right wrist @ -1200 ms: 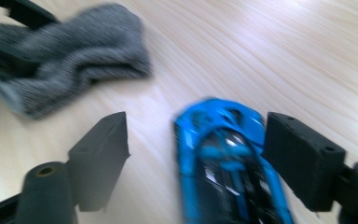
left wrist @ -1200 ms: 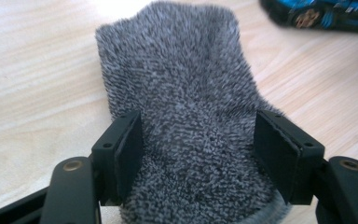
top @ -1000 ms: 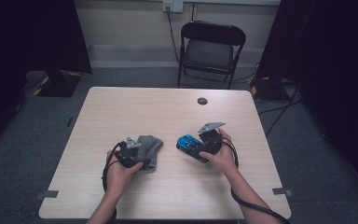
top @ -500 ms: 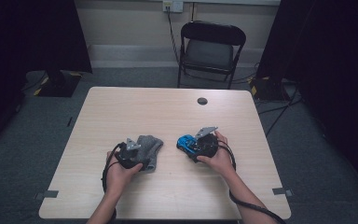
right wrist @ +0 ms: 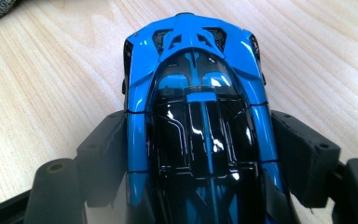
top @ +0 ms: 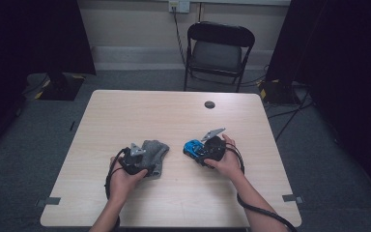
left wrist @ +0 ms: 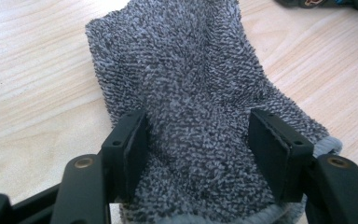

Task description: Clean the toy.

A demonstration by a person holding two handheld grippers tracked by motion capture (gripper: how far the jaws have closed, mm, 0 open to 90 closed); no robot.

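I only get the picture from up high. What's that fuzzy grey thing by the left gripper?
Observer: It's a grey terry sock; the left gripper has one black jaw on each side of it, pressing into the fabric.
Operator: And the blue thing by the other hand?
Observer: A blue toy car with a glossy black roof, seen from above between the jaws of the right gripper.
Operator: Is the car in the air?
Observer: I can't tell; the wooden table shows right around it, and both jaws sit against its sides.
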